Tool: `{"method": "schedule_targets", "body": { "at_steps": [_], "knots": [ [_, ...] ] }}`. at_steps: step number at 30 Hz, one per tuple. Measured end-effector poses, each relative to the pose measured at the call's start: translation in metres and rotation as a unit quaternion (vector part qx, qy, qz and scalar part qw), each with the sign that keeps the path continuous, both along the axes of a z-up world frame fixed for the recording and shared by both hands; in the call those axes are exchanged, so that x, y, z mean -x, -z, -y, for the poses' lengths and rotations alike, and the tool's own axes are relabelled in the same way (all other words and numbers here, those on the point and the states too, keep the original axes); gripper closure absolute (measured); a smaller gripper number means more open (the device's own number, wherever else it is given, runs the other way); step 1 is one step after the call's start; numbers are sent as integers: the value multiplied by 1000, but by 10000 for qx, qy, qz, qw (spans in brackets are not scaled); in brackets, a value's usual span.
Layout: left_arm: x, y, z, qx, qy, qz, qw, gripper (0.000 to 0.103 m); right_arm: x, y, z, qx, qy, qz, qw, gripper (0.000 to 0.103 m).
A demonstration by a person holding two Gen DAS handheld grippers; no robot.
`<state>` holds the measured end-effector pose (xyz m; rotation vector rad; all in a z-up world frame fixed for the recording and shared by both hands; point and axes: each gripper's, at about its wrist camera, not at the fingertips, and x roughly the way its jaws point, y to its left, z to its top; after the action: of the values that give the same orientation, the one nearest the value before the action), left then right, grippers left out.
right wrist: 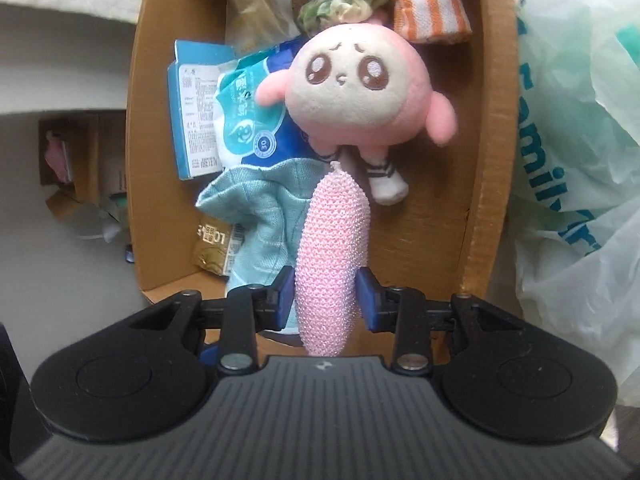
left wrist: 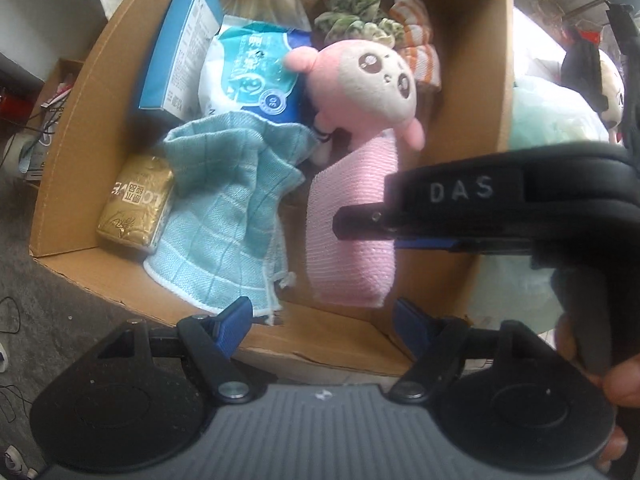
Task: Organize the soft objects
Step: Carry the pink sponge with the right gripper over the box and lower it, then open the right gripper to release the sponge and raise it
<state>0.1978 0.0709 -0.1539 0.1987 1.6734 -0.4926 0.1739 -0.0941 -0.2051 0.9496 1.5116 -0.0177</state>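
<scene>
The box (right wrist: 492, 168) fills both views, cardboard, already crowded: blue carton (left wrist: 176, 52) and white-blue pack (left wrist: 248, 76) at far left, gold packet (left wrist: 136, 204) at near left, teal cloth (left wrist: 240, 216) crumpled in the middle, plush (right wrist: 344, 92) toward the far right, striped cloth (right wrist: 428, 12) and green scrunchie (right wrist: 344, 0) at the far end. A pale green bag (right wrist: 580, 160) bulges outside the right wall.

The step in hand looks like setting the pink sponge (right wrist: 328, 264) into the box. It sits in the near right part, along the teal cloth's right edge, its far tip just below the plush's feet. The right tongs (right wrist: 326, 300) straddle its near end — the left pad (right wrist: 285, 300) touches it, the right pad shows a sliver of gap, so the grip reads as let go rather than clamped. The left tongs (left wrist: 324, 320) stand wide apart over the near wall, holding nothing.

To finish well: spread the right tongs a little more before lifting, so the knit cover does not snag on a pad and drag the sponge back out. Lift straight away from the sponge, not sideways — the plush and teal cloth lie close and would shift easily. Keep the left tongs clear of the right one, which crosses just in front of them.
</scene>
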Motion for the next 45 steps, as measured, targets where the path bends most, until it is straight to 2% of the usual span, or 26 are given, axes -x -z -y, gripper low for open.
{"method": "schedule_targets", "body": {
  "at_steps": [3,6,11,16,18,22,25,29,32,34,36,38,42,45],
  "knots": [
    [-4,2,-6,17,41,-15,10000,25,-5,-4,-9,212,-298,30,9993,42],
    [-6,2,-11,10,66,-3,10000,25,-4,-12,-12,518,-467,-70,9975,41],
    [-9,-2,-16,25,35,130,9999,25,-3,-34,0,805,-500,113,9954,44],
    [-14,-13,-21,105,-117,506,9986,23,-4,-46,12,807,-367,338,9955,46],
    [-14,-21,-24,133,-207,746,9969,22,-2,-51,15,783,-261,451,9956,42],
    [-11,-39,-37,140,-564,1322,9895,18,3,-58,20,749,122,681,9948,20],
    [-8,-53,-49,194,-914,1663,9816,16,9,-73,25,864,255,967,9912,16],
    [-1,-72,-59,321,-1173,2017,9719,15,20,-89,31,1092,106,1309,9853,13],
    [11,-89,-61,258,-1273,2390,9623,11,33,-94,37,1175,-39,1540,9811,11],
    [20,-100,-60,345,-1252,2549,9582,5,44,-96,40,1286,-147,1656,9777,11],
    [28,-105,-57,450,-1218,2494,9597,2,60,-103,43,1493,-282,1820,9715,8],
    [36,-108,-51,366,-1149,2508,9605,2,77,-112,44,1749,-437,2063,9617,4],
    [57,-114,-35,91,-880,2804,9558,2,110,-129,37,2332,-890,2438,9372,1],
    [72,-117,-22,11,-722,2989,9515,2,131,-137,31,2685,-1140,2550,9219,1]
  ]
}}
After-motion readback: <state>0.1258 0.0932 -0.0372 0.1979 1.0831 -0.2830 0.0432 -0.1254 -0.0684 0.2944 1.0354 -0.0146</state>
